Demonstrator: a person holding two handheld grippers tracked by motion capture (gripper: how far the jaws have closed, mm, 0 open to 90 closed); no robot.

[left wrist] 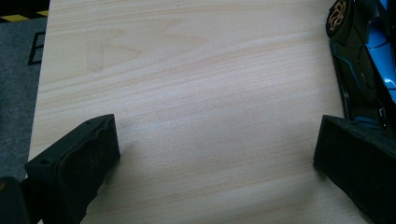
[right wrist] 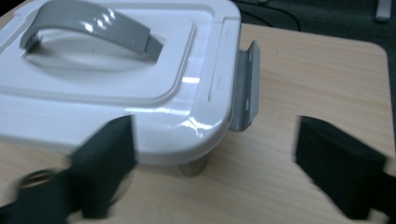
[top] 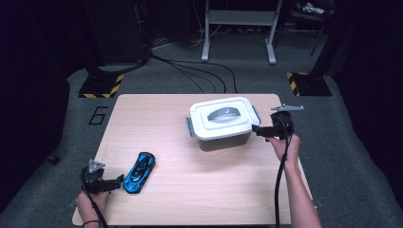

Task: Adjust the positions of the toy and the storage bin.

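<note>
One white lidded box [top: 221, 122] stands on the wooden table [top: 190, 190] at about one o'clock from the table's middle, toward the far edge; its lid carries a grey arched handle [top: 223, 114] and a grey latch at each short end, the right-hand latch [right wrist: 246, 86] flipped outward in the right gripper view; the box's lower body looks clear or darker under the white lid. The right gripper [top: 259, 129] sits at three o'clock of the box, just beside that latched end, held by the person's right hand [top: 285, 145]; its jaws stand spread, with the near corner of the box and the latch between them in its own view, neither pad pressing on anything, and that view is blurred. Well apart, at seven o'clock from the box near the table's near-left corner, lies a blue and black toy car [top: 139, 172], nose pointing toward one o'clock; the left gripper [top: 119, 180] rests just at the car's nine o'clock side, jaws spread wide over bare wood, the car [left wrist: 364, 60] beside one jaw; the left hand [top: 90, 199] holds it at the table's edge.
</note>
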